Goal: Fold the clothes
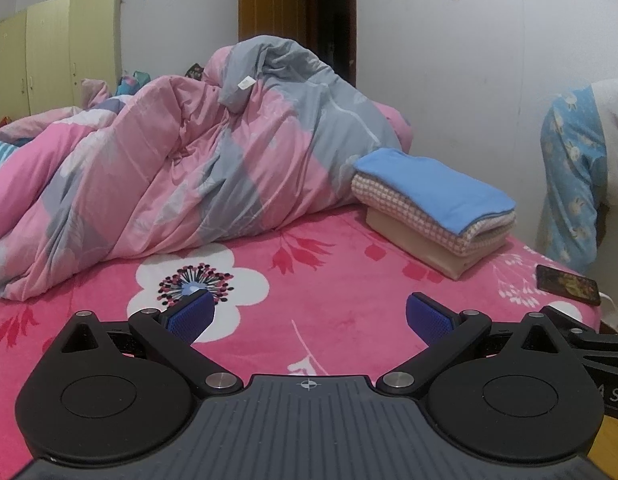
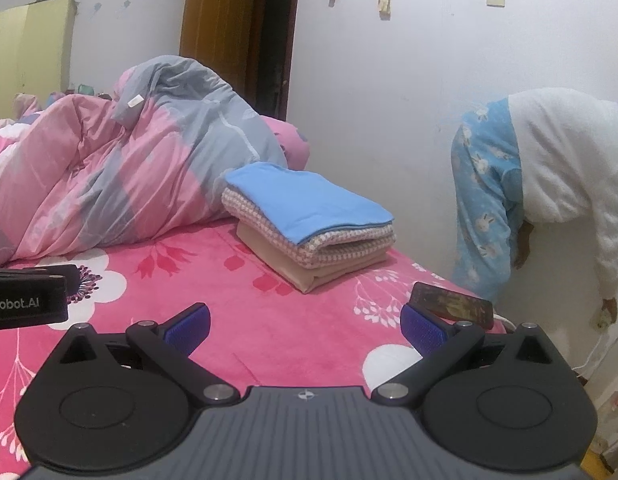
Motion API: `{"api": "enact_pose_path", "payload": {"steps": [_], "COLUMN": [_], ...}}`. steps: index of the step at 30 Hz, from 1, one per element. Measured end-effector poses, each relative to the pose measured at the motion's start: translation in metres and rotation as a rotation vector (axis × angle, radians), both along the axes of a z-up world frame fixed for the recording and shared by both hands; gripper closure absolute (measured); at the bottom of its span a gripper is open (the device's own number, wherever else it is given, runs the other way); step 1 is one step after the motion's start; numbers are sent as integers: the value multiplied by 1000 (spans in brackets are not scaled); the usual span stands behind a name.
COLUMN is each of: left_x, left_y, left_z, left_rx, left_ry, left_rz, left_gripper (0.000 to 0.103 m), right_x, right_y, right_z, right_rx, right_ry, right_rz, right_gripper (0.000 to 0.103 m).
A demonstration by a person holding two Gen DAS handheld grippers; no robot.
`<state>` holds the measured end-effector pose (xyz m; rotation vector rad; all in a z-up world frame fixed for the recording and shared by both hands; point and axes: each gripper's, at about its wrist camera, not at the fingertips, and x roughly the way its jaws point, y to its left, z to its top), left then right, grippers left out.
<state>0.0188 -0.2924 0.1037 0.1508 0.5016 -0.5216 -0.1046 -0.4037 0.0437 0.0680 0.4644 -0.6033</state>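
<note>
both grippers are seen low over the bed [image 1: 269, 344], each with its blue pads spread wide and nothing held between them: the left gripper [image 1: 309, 314] and the right gripper [image 2: 305, 326]. beyond them, ahead and toward the right, a stack of folded clothes [image 2: 309, 224] is found resting on the pink floral bed cover, blue piece on top, checked piece under it, beige piece at the bottom. its long axis is seen running from near right to far left. the stack is judged nearer to the right gripper, being almost straight ahead of it. a phone [image 2: 453, 306] is seen near the bed's right edge, just past the right gripper. behind the stack a rumpled quilt [image 1: 169, 168] is heaped. whether any unfolded garment remains is possibly hidden by it. at the far right a person [image 2: 549, 184] is seen bent over.
</note>
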Motion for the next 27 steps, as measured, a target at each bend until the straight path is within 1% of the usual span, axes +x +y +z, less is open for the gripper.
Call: {"api": "enact_pose_path", "payload": {"steps": [11,27], "left_x": [-1,-3], "left_y": [-3,-8], "left_z": [-5,-7], "left_rx": [-12,-6], "left_ry": [31,28], "left_rz": [-29,-41], "left_gripper": [0,0], "right_x": [-1,-2], "right_y": [-2,-7], "right_z": [-1,-4], "right_rx": [-4,-4], "right_ry": [8,16], "right_rz": [-4,-21], "right_gripper": [0,0]}}
